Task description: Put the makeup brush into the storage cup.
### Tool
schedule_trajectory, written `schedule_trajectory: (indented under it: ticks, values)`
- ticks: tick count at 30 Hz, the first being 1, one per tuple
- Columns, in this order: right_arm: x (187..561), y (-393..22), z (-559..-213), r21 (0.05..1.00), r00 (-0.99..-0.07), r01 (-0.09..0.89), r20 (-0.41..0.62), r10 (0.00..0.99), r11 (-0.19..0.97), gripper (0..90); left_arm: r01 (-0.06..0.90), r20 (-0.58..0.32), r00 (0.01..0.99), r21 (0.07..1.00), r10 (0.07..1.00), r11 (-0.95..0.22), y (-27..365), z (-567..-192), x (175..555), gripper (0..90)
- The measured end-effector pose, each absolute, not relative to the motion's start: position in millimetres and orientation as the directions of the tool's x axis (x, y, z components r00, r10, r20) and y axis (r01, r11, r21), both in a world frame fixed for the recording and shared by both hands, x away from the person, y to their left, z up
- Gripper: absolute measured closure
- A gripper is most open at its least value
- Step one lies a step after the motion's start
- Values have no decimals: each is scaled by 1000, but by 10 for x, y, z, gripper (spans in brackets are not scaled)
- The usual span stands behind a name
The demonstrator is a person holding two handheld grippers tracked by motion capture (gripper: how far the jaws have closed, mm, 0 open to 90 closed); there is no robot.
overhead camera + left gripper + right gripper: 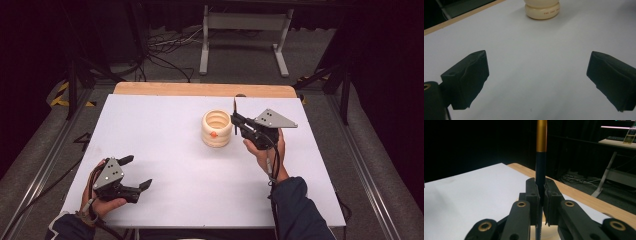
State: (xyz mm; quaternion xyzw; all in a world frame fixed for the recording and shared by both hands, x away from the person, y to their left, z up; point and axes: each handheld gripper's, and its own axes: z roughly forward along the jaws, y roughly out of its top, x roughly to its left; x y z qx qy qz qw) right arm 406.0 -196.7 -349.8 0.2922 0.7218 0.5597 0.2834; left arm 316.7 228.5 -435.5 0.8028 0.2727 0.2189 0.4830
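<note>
- So, the right gripper [541,195] is clamped tight on a thin dark pen [540,167] with a gold band; the pen is held upright between the jaws.
- In the high view that right gripper [237,121] is seen just beside the rim of a cream ribbed holder [217,128], with the pen [235,107] sticking up by the holder's right edge.
- The left gripper [536,80] is spread wide with nothing between its jaws, resting low near the front-left of the white table [165,150].
- The holder [542,10] is seen well apart from it, farther along the table.
</note>
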Motion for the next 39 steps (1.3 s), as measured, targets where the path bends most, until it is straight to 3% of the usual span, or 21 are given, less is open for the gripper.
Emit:
schedule_trajectory:
  ticks: [7, 39]
  values:
    - [4174, -1886, -3409, 982, -671, 91, -61, 739, 163, 841, 193, 56, 766, 930, 640, -313, 2361, -4292, 3139, 44]
    - [4606, -1606, -3418, 990, -651, 92, -23, 759, 108, 840, 165, 80, 776, 932, 626, -324, 2369, -4272, 3113, 32]
